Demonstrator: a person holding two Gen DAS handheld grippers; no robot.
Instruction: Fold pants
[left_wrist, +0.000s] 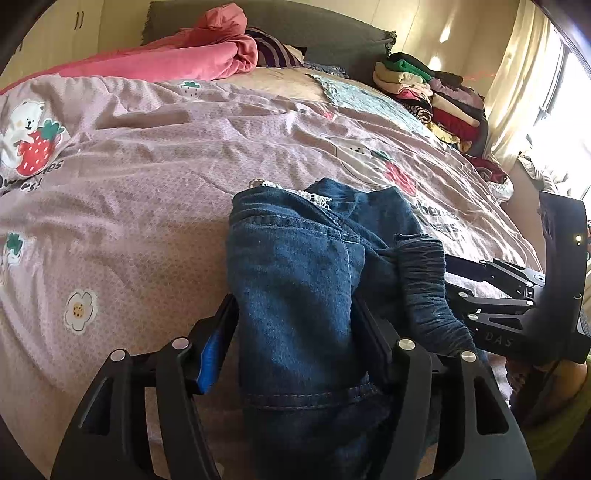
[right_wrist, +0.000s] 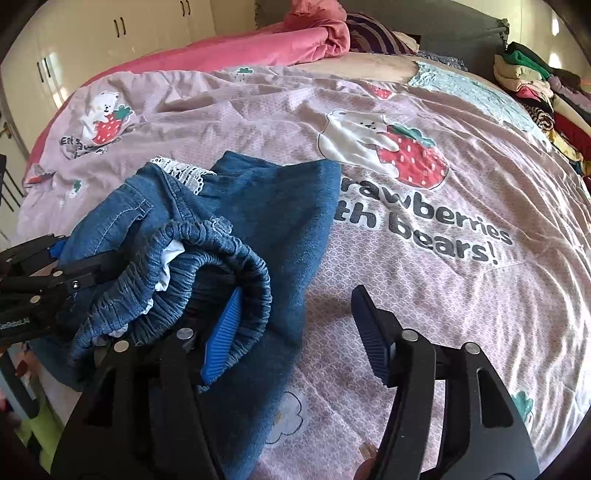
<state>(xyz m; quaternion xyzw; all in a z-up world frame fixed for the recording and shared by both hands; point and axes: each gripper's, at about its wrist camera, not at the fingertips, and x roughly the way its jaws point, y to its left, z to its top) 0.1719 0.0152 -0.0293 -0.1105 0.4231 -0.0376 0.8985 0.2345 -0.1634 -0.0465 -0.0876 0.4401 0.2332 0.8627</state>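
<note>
A: Pants (left_wrist: 306, 266), denim, bunched at the bed's near edge; long axis toward the headboard, elastic waistband nearest.

B: Grippers?

A: Left gripper (left_wrist: 295, 332) straddles the denim, released. Right gripper (right_wrist: 295, 332) released; waistband drapes one finger. Clothes stack (left_wrist: 432, 96) at far right corner.

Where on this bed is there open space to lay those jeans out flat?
The widest bare stretch of the bedspread lies right of the jeans, around the strawberry bear print. Crowded spots: the clothes pile along the far right edge and the pink blanket by the headboard.
</note>
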